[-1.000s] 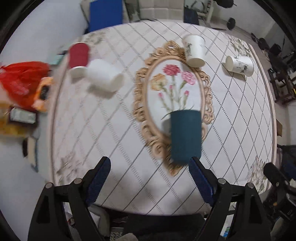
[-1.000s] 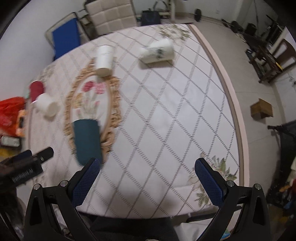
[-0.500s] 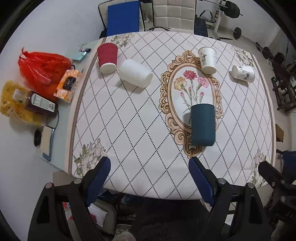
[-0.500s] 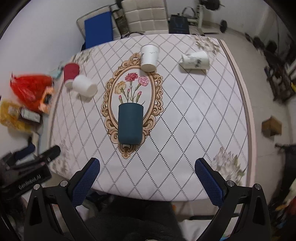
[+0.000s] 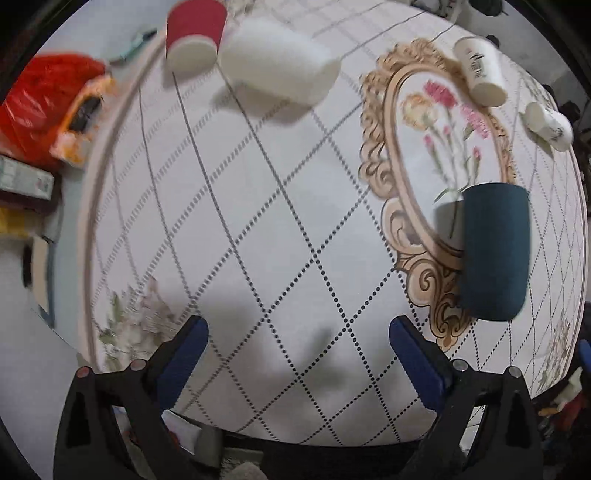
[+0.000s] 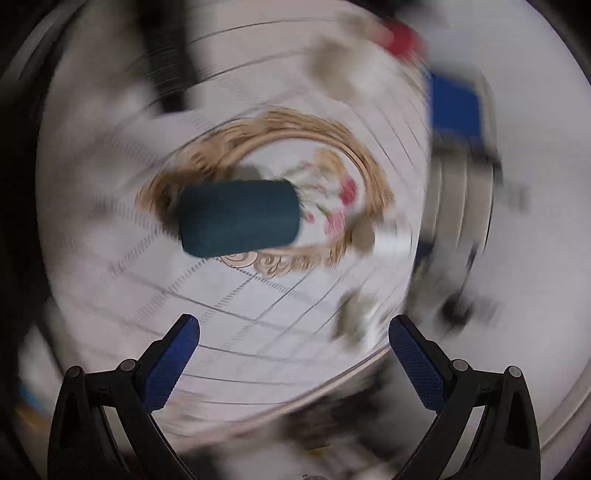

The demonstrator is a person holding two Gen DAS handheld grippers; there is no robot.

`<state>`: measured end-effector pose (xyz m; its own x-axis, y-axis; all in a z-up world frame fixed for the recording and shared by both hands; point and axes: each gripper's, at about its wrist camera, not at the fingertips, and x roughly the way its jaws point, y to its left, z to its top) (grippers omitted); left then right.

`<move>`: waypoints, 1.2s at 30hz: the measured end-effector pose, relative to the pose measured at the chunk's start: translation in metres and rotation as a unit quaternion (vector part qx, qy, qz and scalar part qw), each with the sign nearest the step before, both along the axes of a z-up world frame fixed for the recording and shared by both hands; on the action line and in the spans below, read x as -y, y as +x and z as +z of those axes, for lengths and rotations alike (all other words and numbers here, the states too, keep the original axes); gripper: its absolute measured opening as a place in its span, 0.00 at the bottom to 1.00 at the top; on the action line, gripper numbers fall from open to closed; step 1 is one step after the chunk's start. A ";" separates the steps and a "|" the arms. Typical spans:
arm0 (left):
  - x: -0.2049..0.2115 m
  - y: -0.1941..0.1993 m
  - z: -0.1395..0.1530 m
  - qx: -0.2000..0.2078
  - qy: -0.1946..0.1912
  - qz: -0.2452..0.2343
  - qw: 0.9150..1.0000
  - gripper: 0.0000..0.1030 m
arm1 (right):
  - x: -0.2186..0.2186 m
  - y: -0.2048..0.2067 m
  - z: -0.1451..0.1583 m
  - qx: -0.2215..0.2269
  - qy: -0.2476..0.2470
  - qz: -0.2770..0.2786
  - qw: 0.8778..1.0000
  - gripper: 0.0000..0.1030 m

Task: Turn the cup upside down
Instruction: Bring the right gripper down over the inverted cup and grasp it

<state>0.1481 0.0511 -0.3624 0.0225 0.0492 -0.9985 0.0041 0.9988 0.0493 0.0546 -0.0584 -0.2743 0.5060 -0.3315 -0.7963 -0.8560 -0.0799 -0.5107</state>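
Observation:
A dark teal cup [image 5: 493, 251] stands on the table over the gold oval print, to the right in the left wrist view. It also shows in the right wrist view [image 6: 238, 218], blurred and turned sideways in the picture. My left gripper [image 5: 298, 341] is open and empty above the table's near edge, left of the teal cup. My right gripper [image 6: 293, 341] is open and empty, above the table with the teal cup ahead of it.
A red cup [image 5: 194, 35] and a white cup [image 5: 277, 64] lying on its side sit at the far left. Two printed white cups [image 5: 482, 72] [image 5: 548, 123] are at the far right. A red bag [image 5: 35, 107] and packets lie off the left edge.
My left gripper has dropped closer to the table. My right gripper has rolled sharply, so its view is smeared and the teal cup now looks sideways.

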 end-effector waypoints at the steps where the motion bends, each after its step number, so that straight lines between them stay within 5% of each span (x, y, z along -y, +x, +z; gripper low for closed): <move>1: -0.001 0.000 -0.006 -0.005 -0.003 0.006 1.000 0.98 | -0.003 -0.004 -0.009 -0.009 -0.022 0.045 0.999 1.00; 4: -0.005 -0.002 -0.020 -0.020 -0.005 0.025 0.999 0.98 | -0.002 -0.010 -0.037 -0.039 -0.080 0.152 0.984 1.00; 6: -0.009 -0.005 -0.027 -0.028 -0.005 0.042 0.999 0.98 | 0.004 -0.015 -0.052 -0.051 -0.114 0.236 0.964 1.00; 14: -0.028 -0.017 -0.044 -0.044 -0.020 0.108 0.993 0.98 | 0.032 -0.013 -0.080 -0.085 -0.182 0.519 0.831 1.00; 19: -0.049 -0.025 -0.045 -0.043 -0.026 0.140 0.989 0.98 | 0.025 0.006 -0.097 -0.101 -0.199 0.587 0.778 1.00; 28: -0.078 -0.040 -0.052 -0.047 -0.026 0.161 0.985 0.98 | 0.026 0.021 -0.120 -0.125 -0.234 0.632 0.728 1.00; 36: -0.065 -0.010 -0.062 -0.048 -0.030 0.150 0.987 0.98 | 0.025 0.022 -0.131 -0.138 -0.245 0.629 0.725 0.99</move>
